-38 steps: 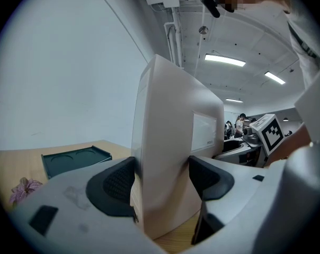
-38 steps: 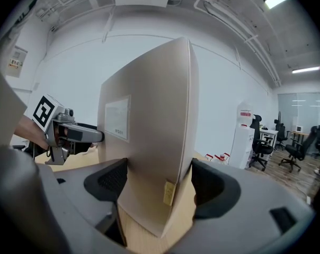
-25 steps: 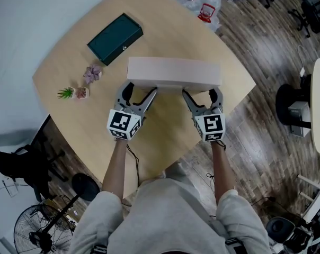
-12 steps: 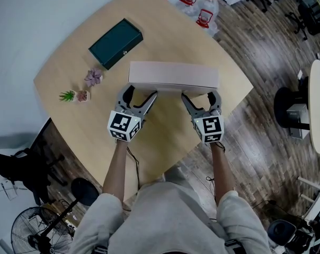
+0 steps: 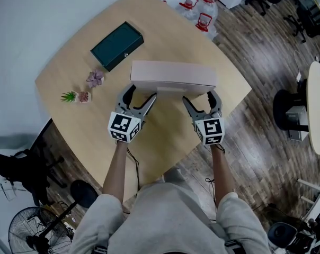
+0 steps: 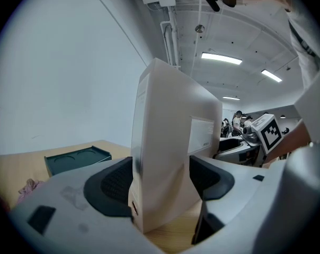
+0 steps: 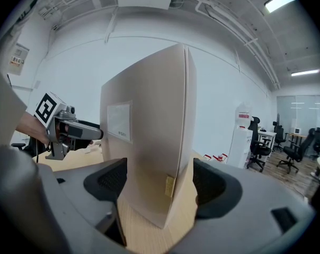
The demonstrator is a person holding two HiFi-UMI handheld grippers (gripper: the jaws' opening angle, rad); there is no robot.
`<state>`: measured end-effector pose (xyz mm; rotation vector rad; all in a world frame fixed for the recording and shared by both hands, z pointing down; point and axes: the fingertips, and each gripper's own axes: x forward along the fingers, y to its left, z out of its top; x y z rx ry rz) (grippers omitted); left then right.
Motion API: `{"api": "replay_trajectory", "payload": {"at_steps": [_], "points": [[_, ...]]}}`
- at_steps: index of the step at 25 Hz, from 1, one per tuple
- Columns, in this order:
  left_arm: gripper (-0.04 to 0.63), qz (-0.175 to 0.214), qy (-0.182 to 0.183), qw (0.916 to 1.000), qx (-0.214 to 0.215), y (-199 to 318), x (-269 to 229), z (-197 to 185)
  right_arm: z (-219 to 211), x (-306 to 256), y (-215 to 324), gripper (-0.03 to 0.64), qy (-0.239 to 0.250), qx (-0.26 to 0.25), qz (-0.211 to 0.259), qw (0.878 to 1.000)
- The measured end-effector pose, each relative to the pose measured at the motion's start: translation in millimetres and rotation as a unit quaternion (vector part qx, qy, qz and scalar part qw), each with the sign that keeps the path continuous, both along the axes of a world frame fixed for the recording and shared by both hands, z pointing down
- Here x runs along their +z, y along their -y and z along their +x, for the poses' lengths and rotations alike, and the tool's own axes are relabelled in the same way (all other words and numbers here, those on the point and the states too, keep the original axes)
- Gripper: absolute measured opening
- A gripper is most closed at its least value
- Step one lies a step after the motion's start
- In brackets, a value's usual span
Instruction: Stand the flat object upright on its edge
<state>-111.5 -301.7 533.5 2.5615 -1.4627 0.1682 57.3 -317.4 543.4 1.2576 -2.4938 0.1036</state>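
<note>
The left tool (image 6: 160, 187) is seen with its jaws set fairly wide and closed against the two broad faces of a flat box (image 6: 170, 136); the dark pads are pressed to the cardboard low down, near the box's bottom corner. The right tool (image 7: 157, 189) is held in the same way at the other end of the box, one pad on each broad face, though the contact of the pad at the right of that frame is less plainly made out.

The box is held upright on its long narrow edge, and its bottom edge is seen just at the wooden surface (image 5: 165, 36); whether it rests there cannot be told. In the head view its pale top edge is laid across the middle of the frame, with both tools just below it. A white label (image 7: 119, 121) is carried on the face turned toward the person.

Toward the upper left of the head view, a dark green case (image 5: 117, 45) lies flat on the surface, well apart from the box. Further left, a pink plant (image 5: 94, 78) and a green plant (image 5: 69, 96) are set near each other. Off the surface, at the top of the frame, water bottles (image 5: 202, 9) with red caps are stood on the wooden floor.
</note>
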Motion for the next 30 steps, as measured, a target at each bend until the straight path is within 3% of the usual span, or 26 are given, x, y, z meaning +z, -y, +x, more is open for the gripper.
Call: {"api": "replay_trajectory", "payload": {"at_steps": [8, 17, 30], "points": [[0.313, -0.010, 0.009, 0.9998, -0.011, -14.2, 2.7, -7.0, 14.8, -1.6, -17.4, 0.371, 0.004, 0.016, -0.004, 1.000], [0.305, -0.021, 0.012, 0.9995, -0.022, -38.7, 3.8, -10.5, 26.3, -7.8, -41.1, 0.290, 0.009, 0.027, -0.008, 1.000], [0.143, -0.026, 0.015, 0.9993, -0.021, -76.7, -0.7, -3.5, 36.7, -19.9, -71.9, 0.070, 0.010, 0.046, -0.003, 0.999]]}}
